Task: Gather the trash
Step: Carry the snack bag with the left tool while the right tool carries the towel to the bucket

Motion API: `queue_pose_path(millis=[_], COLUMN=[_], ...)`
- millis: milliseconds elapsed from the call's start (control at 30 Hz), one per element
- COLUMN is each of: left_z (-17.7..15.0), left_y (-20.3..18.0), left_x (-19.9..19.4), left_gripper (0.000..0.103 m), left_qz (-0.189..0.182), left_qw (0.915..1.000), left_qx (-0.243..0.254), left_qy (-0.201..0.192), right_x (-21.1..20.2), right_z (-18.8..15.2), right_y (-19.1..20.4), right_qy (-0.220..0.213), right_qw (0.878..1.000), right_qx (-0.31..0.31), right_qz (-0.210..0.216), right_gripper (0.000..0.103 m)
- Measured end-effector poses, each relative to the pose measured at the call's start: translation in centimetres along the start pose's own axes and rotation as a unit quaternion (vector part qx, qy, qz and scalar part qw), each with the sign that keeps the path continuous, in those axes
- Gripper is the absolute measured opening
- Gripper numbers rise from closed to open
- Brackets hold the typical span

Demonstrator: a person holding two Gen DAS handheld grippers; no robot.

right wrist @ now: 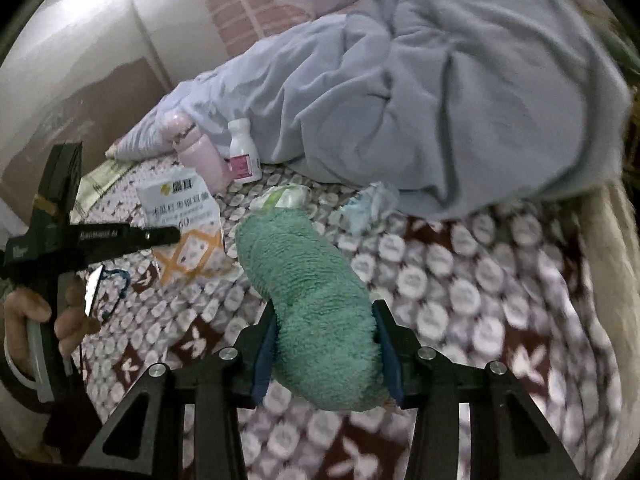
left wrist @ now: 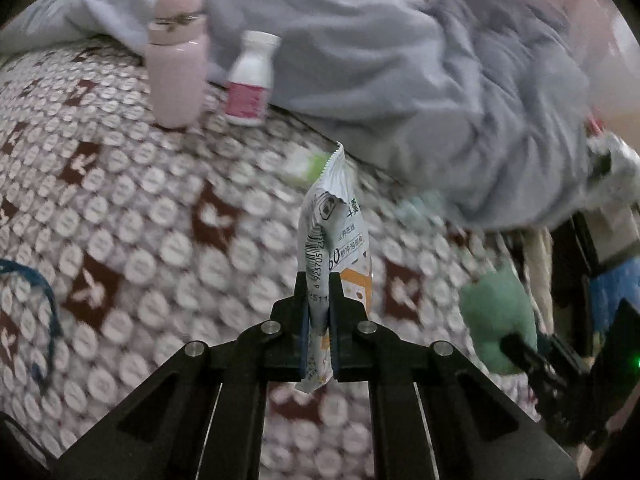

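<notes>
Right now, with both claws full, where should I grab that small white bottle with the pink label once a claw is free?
Take the white bottle across its body at the pink label, claw coming in level from the open bedspread side. It stands upright, leaning slightly, with the grey blanket bunched right behind it and the pink flask close on its left, so the front is the only clear approach.

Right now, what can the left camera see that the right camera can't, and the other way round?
Only the left view shows the barcode side of the snack packet pinched in the left gripper.

Only the right view shows the person's hand on the left gripper's handle, and the crumpled blue-white wrapper.

Both show the green towel in the right gripper, the pink flask, the white pill bottle and the grey blanket.
</notes>
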State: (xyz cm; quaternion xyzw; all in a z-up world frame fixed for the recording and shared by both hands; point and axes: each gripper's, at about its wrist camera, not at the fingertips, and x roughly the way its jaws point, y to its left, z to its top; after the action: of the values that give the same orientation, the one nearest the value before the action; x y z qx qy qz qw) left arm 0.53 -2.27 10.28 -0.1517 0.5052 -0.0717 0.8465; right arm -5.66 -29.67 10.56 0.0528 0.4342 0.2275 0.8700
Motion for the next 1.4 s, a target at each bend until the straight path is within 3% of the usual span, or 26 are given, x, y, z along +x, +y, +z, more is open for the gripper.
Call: queue_pose_path(millis=[333, 767, 1400], left_z=[-4.3, -7.7, -12.6], left_y=[-9.4, -19.3, -33.6], left_x=[0.6, 2.0, 3.7], left_gripper=[0.005, 0.005, 0.005], left_qz=[-0.027, -0.044, -0.093], left_qw=[0.9966, 0.9848, 0.9544], left_qx=[0.076, 0.167, 0.282], left_qy=[0.018, 0.022, 0.033], right_x=[-5.5, -12.3, -22.1], right_z=[-3.2, -6.3, -12.4], right_y=[-3.0, -8.9, -18.5], right_qy=[-0.025, -0.061, -0.107], right_qw=[0.998, 0.989, 0.957], right_qx=[0.042, 0.102, 0.201], right_qz=[-0.037, -0.085, -0.178], right_gripper=[0.044, 0.044, 0.044])
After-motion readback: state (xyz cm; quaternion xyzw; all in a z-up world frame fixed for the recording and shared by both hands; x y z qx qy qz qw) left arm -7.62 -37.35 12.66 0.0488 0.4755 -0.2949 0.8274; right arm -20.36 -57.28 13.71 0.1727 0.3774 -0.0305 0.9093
